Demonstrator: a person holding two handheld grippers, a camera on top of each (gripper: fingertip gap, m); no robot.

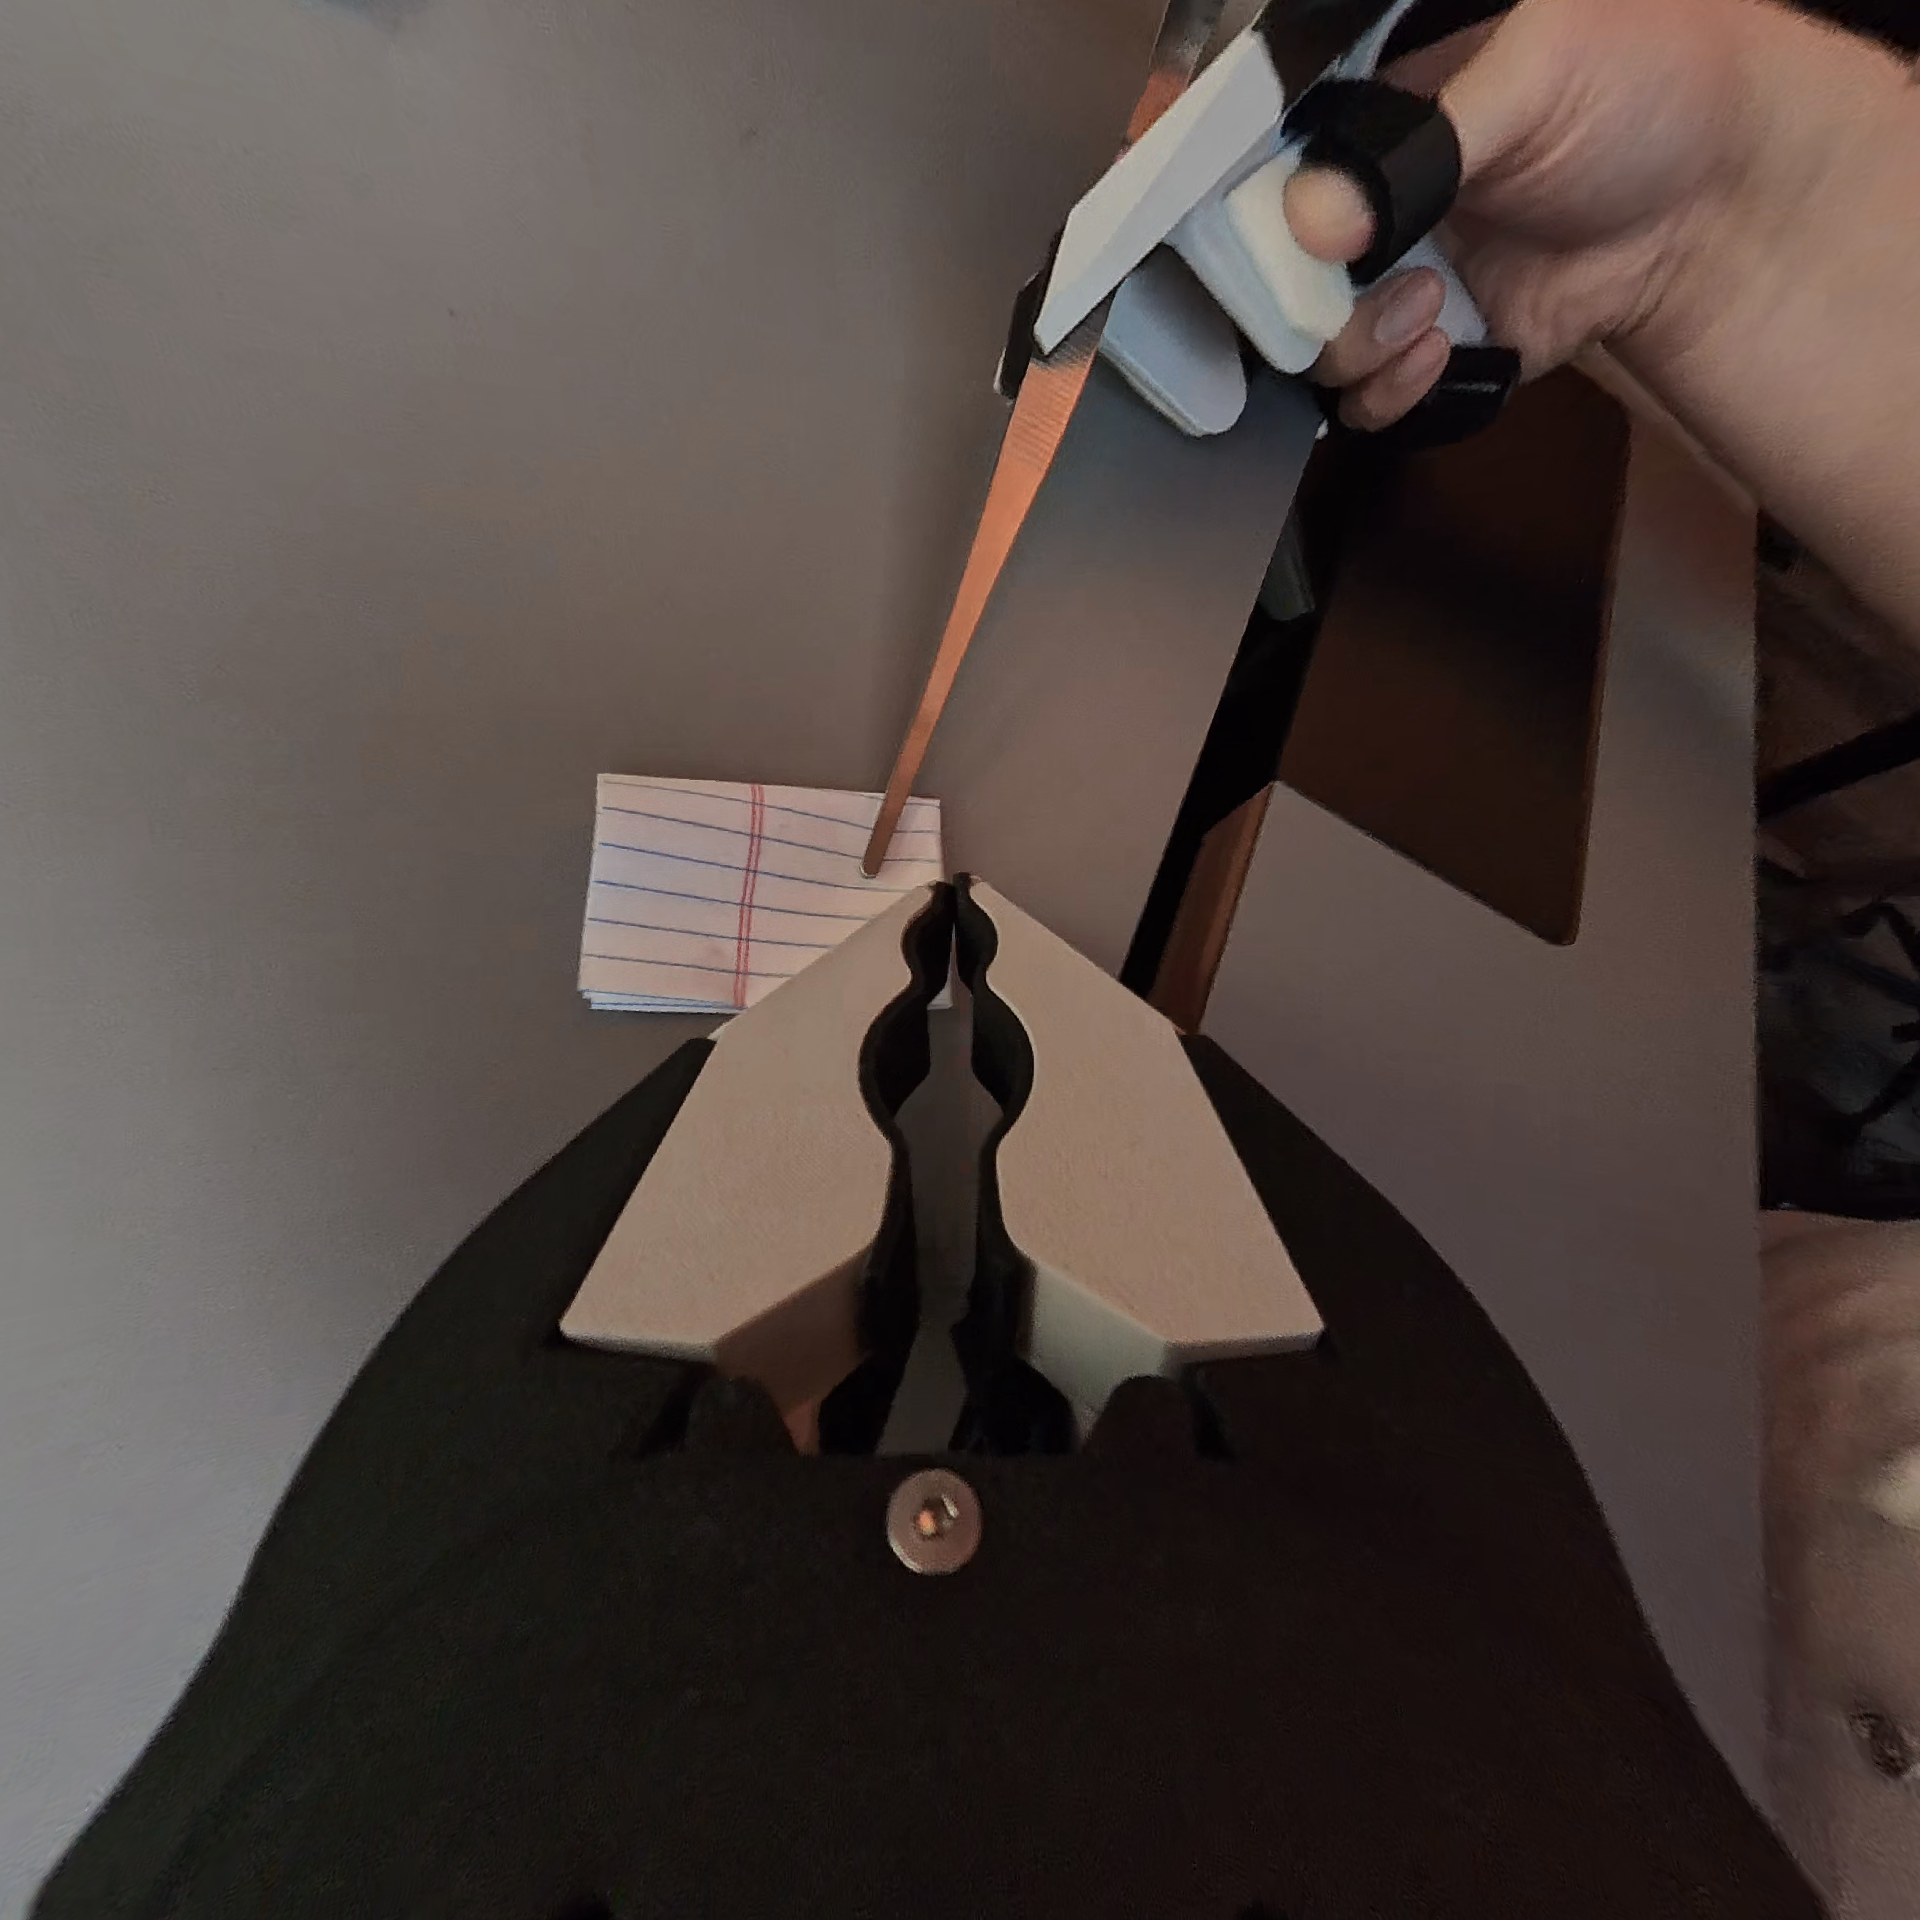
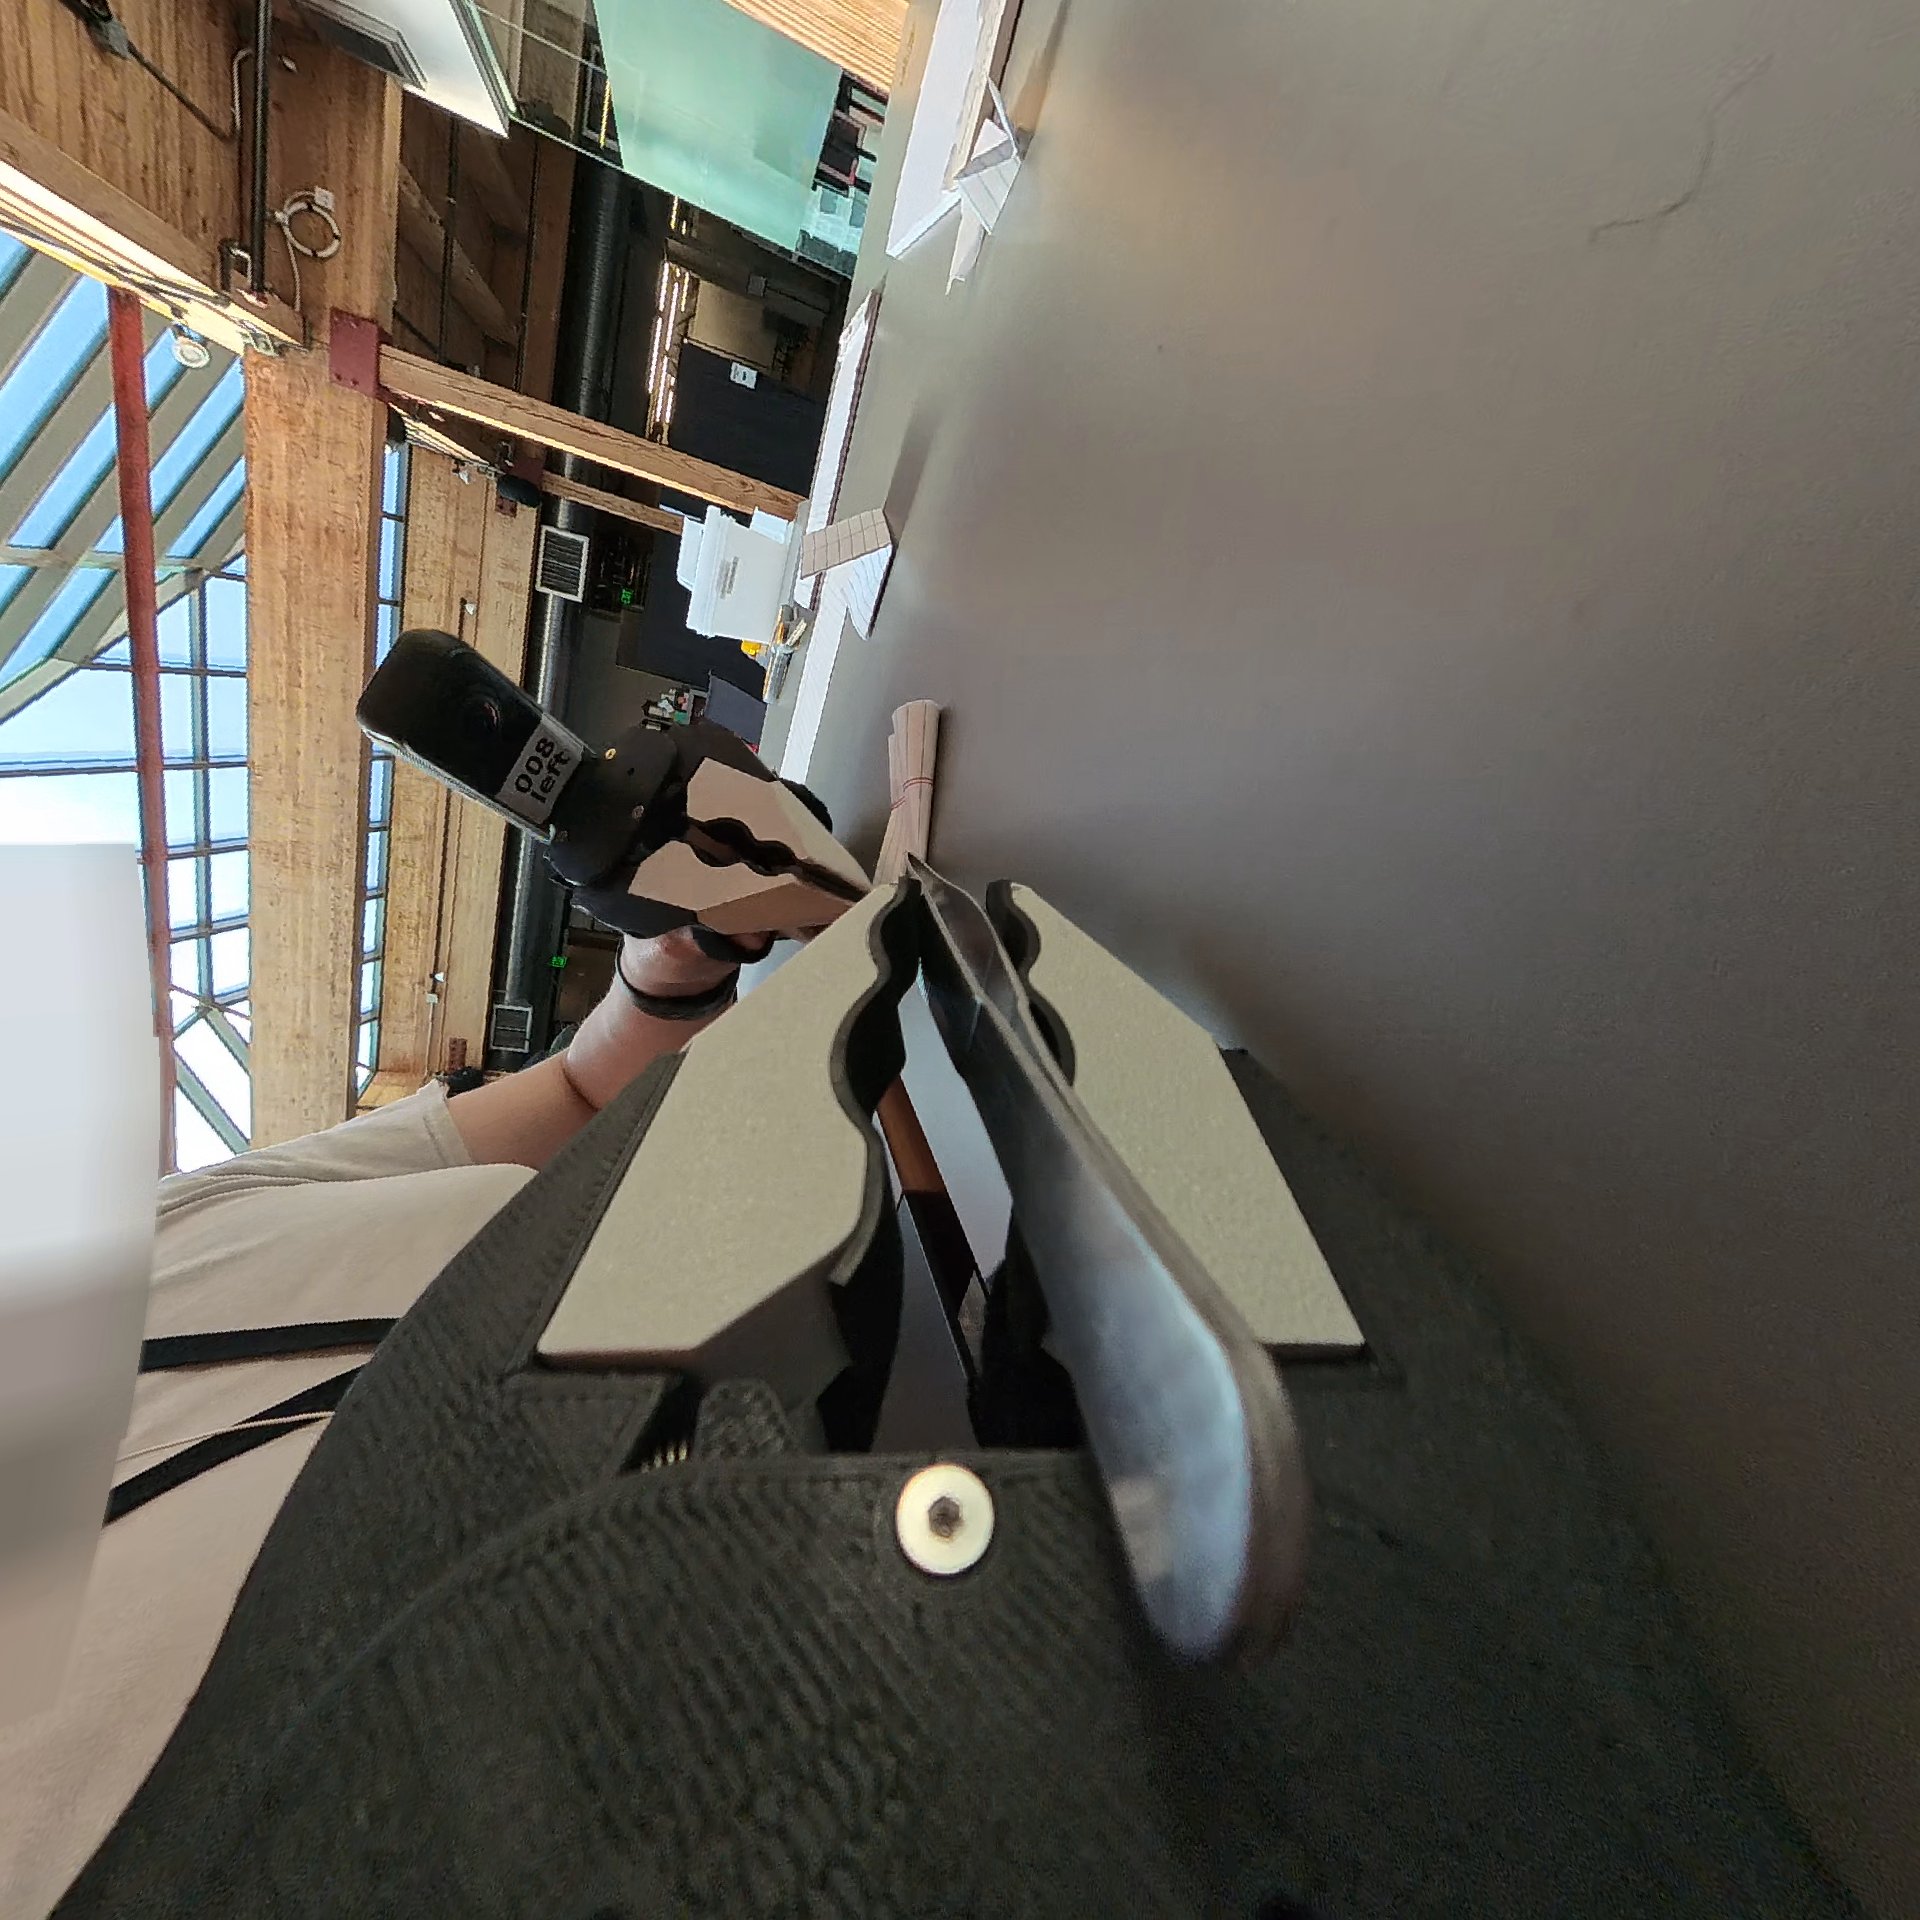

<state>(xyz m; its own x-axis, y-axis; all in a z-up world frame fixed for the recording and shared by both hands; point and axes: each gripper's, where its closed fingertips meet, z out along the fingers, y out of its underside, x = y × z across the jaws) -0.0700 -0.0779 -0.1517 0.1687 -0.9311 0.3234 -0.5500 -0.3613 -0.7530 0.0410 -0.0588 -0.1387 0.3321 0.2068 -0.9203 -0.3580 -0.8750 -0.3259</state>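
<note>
A folded sheet of lined paper [image 1: 717,894] lies flat on the grey table [image 1: 312,520]. My left gripper [image 1: 954,888] is shut, with its tips over the paper's near right corner. My right gripper [image 1: 1049,343], held in a hand at the upper right, is shut on a flat shiny metal strip [image 1: 966,644]. The strip's rounded end rests on the paper near its far right corner. In the right wrist view the strip [image 2: 1049,1122] runs slanted between the right gripper's [image 2: 951,894] pads. The left gripper [image 2: 831,878] is shut beside the paper [image 2: 914,769].
A dark brown board-like shape [image 1: 1455,644] stands right of the strip. Farther along the table [image 2: 1455,520] lie more folded paper pieces [image 2: 987,166], a squared sheet [image 2: 847,545] and a white box [image 2: 732,582]. A person's beige sleeve and torso [image 2: 312,1247] are on the left. Some 12 cm of space lies between my two pairs of fingers.
</note>
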